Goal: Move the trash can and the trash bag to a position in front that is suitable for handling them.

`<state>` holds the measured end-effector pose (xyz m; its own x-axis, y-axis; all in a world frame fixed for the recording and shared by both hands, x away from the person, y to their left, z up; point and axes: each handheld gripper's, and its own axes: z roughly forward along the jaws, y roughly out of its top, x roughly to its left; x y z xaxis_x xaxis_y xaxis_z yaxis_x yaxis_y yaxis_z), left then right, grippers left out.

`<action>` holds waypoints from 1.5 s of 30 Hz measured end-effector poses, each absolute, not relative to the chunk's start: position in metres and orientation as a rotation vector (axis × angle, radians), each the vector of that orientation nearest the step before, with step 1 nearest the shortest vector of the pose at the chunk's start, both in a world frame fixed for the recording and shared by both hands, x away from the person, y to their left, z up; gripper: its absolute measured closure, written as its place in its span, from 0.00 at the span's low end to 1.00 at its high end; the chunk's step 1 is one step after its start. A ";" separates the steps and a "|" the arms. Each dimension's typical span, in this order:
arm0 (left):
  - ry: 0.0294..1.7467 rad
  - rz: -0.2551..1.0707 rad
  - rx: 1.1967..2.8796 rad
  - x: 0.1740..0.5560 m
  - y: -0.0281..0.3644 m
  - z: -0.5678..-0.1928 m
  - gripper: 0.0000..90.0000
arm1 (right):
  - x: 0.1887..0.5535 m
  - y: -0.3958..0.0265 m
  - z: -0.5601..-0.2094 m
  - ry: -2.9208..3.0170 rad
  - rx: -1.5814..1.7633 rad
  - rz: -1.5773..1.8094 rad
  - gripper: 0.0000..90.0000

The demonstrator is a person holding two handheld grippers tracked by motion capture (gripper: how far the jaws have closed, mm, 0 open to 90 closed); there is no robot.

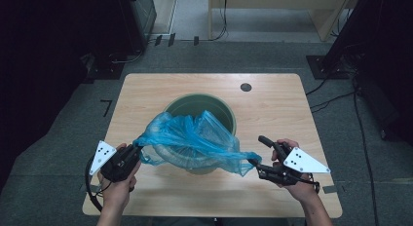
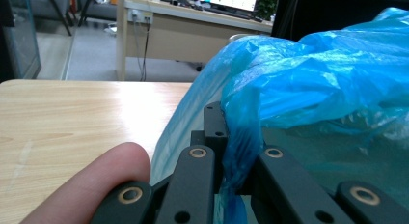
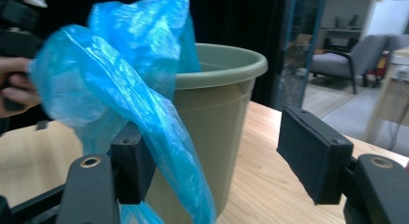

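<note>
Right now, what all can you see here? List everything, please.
Table: one, light wood, centre of the high view.
Bin: one, olive green, upright mid-table.
Plastic bag: one, blue, draped over the bin's near rim, stretched between both grippers.
Round hole: one, dark, far right of the tabletop.
Left gripper: one, black, shut on a bag corner.
Right gripper: one, black, jaws open, bag draped on one jaw.
</note>
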<state>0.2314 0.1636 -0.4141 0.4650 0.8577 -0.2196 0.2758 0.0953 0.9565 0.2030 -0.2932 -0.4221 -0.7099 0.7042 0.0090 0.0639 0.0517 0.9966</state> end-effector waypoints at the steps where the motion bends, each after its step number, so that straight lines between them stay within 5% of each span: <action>1: 1.073 0.576 1.453 0.232 0.164 -0.414 0.98 | 0.203 -0.294 -0.422 1.850 0.756 1.699 0.37; 11: 1.086 0.564 1.442 0.234 0.156 -0.410 0.99 | 0.198 -0.292 -0.423 1.968 0.652 1.738 0.35; 18: 1.101 0.583 1.435 0.233 0.157 -0.409 0.98 | 0.193 -0.296 -0.408 1.951 0.607 1.857 0.26; 30: 1.133 0.566 1.406 0.232 0.156 -0.405 0.97 | 0.192 -0.302 -0.404 1.952 0.593 1.916 0.26; 45: 1.085 0.571 1.414 0.227 0.147 -0.399 0.94 | 0.175 -0.243 -0.383 1.895 0.545 1.871 0.37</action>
